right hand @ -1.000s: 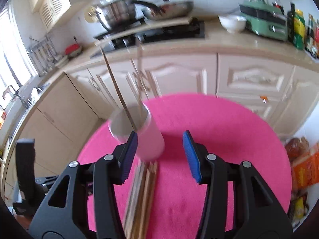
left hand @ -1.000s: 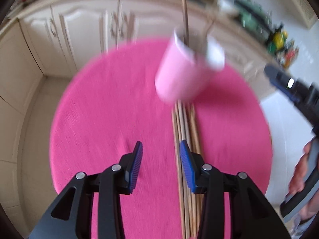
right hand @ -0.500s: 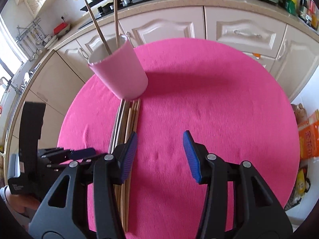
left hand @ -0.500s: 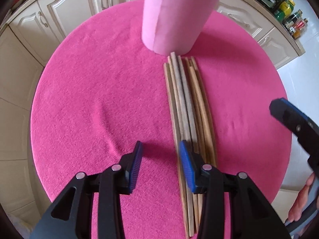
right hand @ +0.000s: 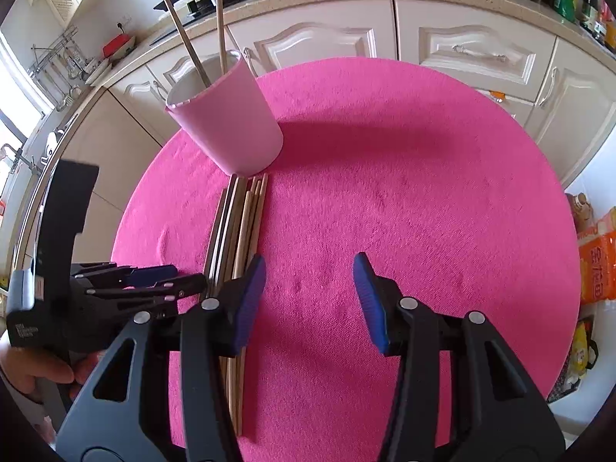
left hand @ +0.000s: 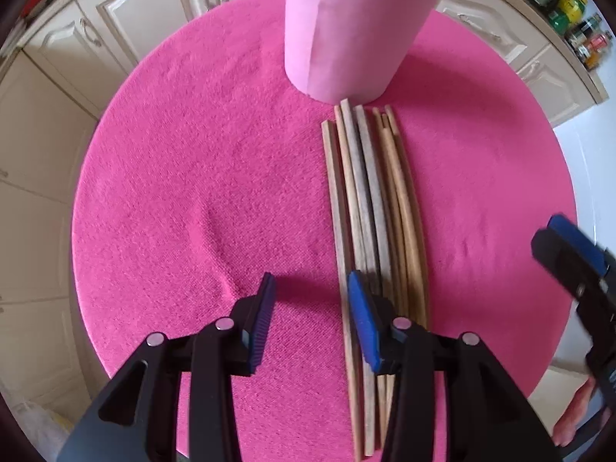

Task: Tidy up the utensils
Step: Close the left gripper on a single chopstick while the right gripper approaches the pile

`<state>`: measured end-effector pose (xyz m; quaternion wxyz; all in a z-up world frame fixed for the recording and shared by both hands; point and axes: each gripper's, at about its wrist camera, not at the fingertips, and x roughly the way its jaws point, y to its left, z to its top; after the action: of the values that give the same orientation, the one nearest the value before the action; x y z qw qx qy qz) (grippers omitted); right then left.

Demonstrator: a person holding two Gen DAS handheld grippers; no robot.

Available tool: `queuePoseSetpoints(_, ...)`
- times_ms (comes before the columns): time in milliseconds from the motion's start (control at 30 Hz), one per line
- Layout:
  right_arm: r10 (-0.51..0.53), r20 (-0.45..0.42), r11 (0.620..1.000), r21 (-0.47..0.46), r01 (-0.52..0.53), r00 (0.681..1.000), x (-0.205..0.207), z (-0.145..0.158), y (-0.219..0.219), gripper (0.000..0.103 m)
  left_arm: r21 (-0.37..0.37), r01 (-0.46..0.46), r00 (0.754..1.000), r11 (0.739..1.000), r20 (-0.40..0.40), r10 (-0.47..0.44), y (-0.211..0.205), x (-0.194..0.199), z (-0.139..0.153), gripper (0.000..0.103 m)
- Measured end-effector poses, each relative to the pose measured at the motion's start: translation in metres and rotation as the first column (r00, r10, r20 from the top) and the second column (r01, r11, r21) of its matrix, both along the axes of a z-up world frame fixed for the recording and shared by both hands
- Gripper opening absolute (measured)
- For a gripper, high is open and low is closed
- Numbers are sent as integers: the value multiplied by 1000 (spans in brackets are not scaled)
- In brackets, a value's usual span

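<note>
Chopsticks (left hand: pixel 379 208): about seven flat on pink surface (left hand: pixel 192 192) by one pink cup (left hand: pixel 354 27), two more standing inside; both hand-held grippers, left (left hand: pixel 310 310) and right (right hand: pixel 310 300), part-open, empty, now lower over surface than before

Bright daylight fills both views, strongest at the window on the left edge of the right wrist view, where it washes out white. The tall pale pink paper cup (right hand: pixel 227 123) throws a soft, broad shadow across the round worktop in its magenta pink cloth (right hand: pixel 423 200). Fisheye bending curves the cream cabinet doors (right hand: pixel 473 54) and darkens every corner. The other gripper's blue-padded fingers (left hand: pixel 573 242) smear slightly; the centre stays sharp.
</note>
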<state>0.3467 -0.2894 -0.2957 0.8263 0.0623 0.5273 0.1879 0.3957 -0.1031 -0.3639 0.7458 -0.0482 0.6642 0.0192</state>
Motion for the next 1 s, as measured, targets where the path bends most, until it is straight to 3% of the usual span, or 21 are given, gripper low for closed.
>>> queuePoseSetpoints(167, 4, -25, 1000, -16, -4, 1000, 2, -5, 3, 47, 104, 49, 998, 993, -35, -45, -21, 8, -6, 40)
queuePoseSetpoints(233, 13, -42, 1000, -25, -14, 999, 3, -6, 6, 47, 89, 36, 999, 995, -39, -32, -22, 11, -6, 37)
queuePoseSetpoints(267, 20, -55, 999, -27, -21, 998, 4, -7, 7, 47, 86, 37, 999, 996, -37, -34, -20, 11, -6, 34)
queuePoseSetpoints(333, 37, -72, 998, -40, -40, 997, 6, -10, 12, 47, 76, 41, 999, 996, -36, -38, -15, 9, -4, 15)
queuePoseSetpoints(433, 62, -108, 996, -54, -68, 992, 10, -14, 21, 47, 40, 12, 999, 999, -39, -10, 4, 2, -2, 7)
queuePoseSetpoints(600, 108, -161, 987, -98, -124, 981, 15, -23, 43, 46, -25, -36, 999, 999, -30, 35, 26, -6, 3, 6)
queuePoseSetpoints(700, 126, -187, 983, -112, -148, 974, 18, -28, 55, 35, -52, -72, 997, 996, -14, 72, 44, -14, 9, 6)
queuePoseSetpoints(1000, 142, -220, 960, -208, -189, 965, 21, -39, 80, 31, -106, -128, 991, 986, 35, 132, 78, -32, 28, 6)
